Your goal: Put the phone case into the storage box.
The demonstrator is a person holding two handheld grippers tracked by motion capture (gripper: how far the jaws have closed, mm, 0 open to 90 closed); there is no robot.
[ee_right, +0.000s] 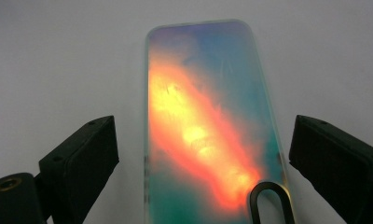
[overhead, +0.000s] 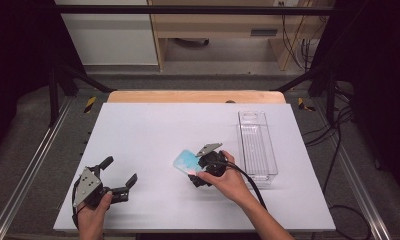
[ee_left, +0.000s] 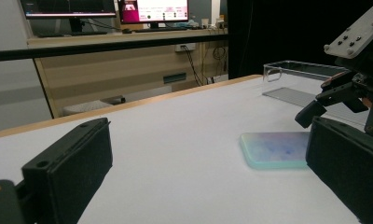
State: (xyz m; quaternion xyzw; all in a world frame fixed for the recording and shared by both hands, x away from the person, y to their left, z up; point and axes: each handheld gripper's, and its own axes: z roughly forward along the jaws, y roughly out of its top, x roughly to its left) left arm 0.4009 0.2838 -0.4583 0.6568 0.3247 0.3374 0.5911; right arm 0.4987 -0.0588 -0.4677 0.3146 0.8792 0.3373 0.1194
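1. Since it lies flat on the white table (overhead: 138,135), the phone case (overhead: 185,161) sits a little toward 4 o'clock from the table's middle, its iridescent face up and its camera cut-out (ee_right: 268,203) at the end nearest the right gripper.
2. It looks light, thin and somewhat flexible, with a glossy, likely slippery surface; I judge the long side edges the best hold, since squeezing the flat faces could bow it.
3. Right gripper (overhead: 204,170) hangs over the case with its jaws spread, one on each long side, touching neither.
4. At 3 o'clock from the case, well apart, lies a clear plastic tray (overhead: 257,147).
5. Left gripper (overhead: 119,176) rests at 8 o'clock, jaws wide and holding nothing.
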